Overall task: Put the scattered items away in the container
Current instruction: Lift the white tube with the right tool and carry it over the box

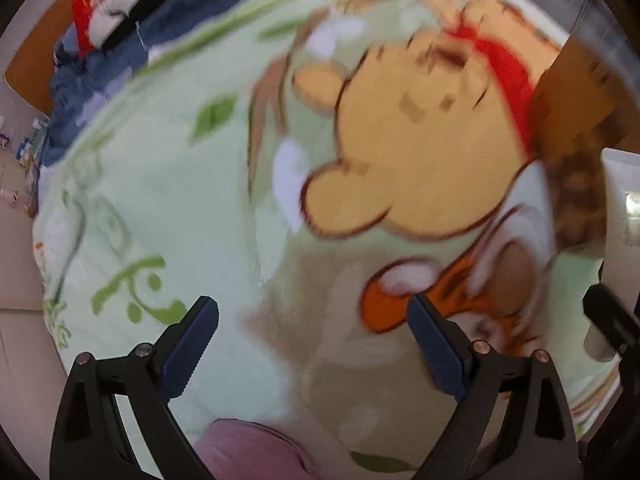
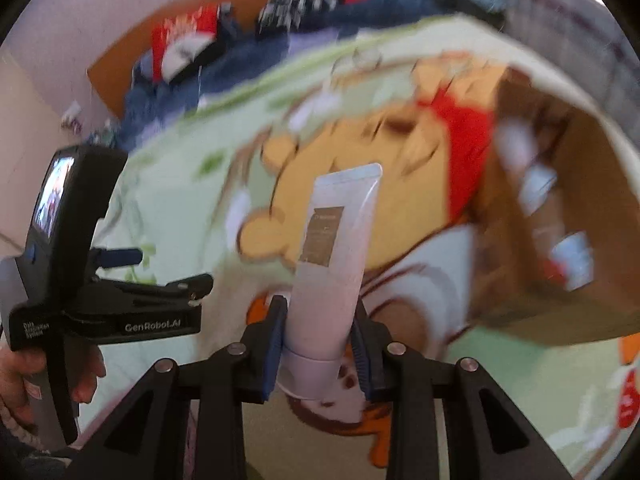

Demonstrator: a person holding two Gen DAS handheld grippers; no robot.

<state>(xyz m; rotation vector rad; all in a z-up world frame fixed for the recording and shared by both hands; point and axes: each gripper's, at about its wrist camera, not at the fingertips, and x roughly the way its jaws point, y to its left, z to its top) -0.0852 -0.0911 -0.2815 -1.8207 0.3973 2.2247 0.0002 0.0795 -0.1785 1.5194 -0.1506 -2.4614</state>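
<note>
The green cartoon blanket (image 2: 168, 184) covers the bed, and the cardboard box (image 2: 580, 184), the container, sits on it at the right with several items already inside. The pale tube (image 2: 336, 248) is clamped near its cap end in the right gripper (image 2: 318, 350), crimped end pointing away. To do this step well, the tube should travel over the box rim before release and drop low inside. The right gripper tilts steeply down. The left gripper (image 1: 312, 344) hangs wide and empty, pointing almost straight down at the blanket.
</note>
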